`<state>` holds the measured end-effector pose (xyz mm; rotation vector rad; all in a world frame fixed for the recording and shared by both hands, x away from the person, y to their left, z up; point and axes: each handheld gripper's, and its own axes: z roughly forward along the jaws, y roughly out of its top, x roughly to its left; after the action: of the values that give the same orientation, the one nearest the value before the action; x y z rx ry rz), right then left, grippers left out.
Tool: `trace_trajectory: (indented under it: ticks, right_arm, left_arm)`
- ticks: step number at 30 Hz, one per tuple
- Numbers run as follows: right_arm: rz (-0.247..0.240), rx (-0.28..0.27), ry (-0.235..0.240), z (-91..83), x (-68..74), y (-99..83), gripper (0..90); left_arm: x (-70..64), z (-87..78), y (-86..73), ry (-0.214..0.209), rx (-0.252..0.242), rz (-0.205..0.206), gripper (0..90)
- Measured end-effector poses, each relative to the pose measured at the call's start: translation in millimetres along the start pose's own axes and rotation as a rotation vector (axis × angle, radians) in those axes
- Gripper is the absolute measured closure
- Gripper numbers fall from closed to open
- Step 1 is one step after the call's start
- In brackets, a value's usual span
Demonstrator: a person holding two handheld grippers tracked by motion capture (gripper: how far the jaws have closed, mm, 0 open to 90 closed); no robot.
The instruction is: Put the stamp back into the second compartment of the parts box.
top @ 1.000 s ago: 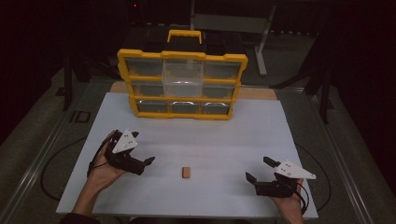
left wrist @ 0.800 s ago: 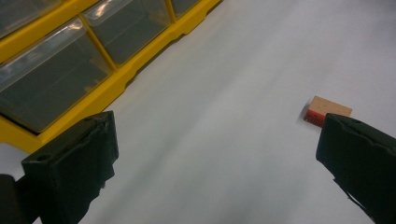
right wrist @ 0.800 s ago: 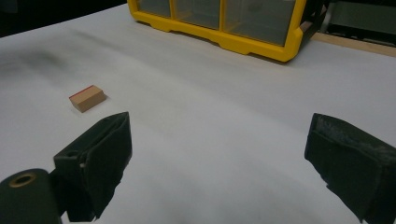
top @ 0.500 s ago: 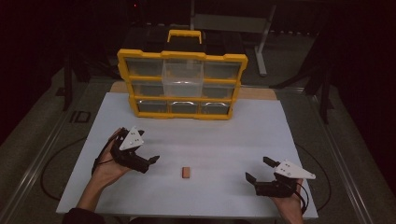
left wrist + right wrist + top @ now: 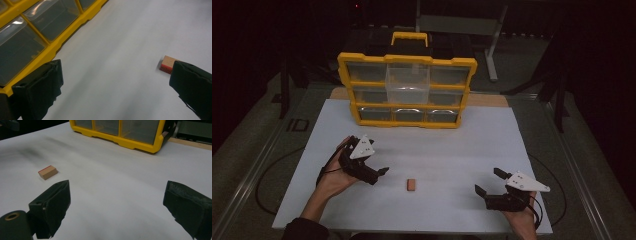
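A small wooden block [image 5: 411, 185] with a red edge lies flat on the white table top [image 5: 452, 150], near the front middle. My left gripper [image 5: 378, 176] is held just left of it, open, jaws pointing toward the block with a short gap between. In the left gripper view the block [image 5: 168, 64] sits beside the right jaw, and the left gripper [image 5: 116, 75] holds nothing. My right gripper [image 5: 487, 181] rests at the front right, open and empty. In the right gripper view the block [image 5: 47, 172] lies off to the left of the right gripper [image 5: 117, 192].
A yellow organizer case [image 5: 407, 90] with clear drawers and a top handle stands at the table's back edge. It also appears as the organizer [image 5: 37, 32] and the organizer [image 5: 120, 132] in the gripper views. Dark floor and a metal stand [image 5: 492, 45] lie beyond.
My left gripper has moved right and slightly forward, closing on the block. The right gripper and the block have stayed put.
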<state>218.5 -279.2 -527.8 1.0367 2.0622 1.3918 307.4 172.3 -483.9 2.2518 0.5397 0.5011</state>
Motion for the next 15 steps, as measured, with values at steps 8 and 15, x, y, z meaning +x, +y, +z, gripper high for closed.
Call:
trace_trajectory:
  ticks: [8,15]
  right_arm:
    - [-0.002,0.001,0.004,0.2,0.2,0.0,7.2]
    - [-0.002,0.001,0.004,0.2,0.2,-0.1,7.2]
  left_arm:
    - [-1.3,9.4,4.0,-0.027,0.018,0.014,0.0]
    - [-1.7,15.0,5.3,-0.048,0.024,0.016,0.0]
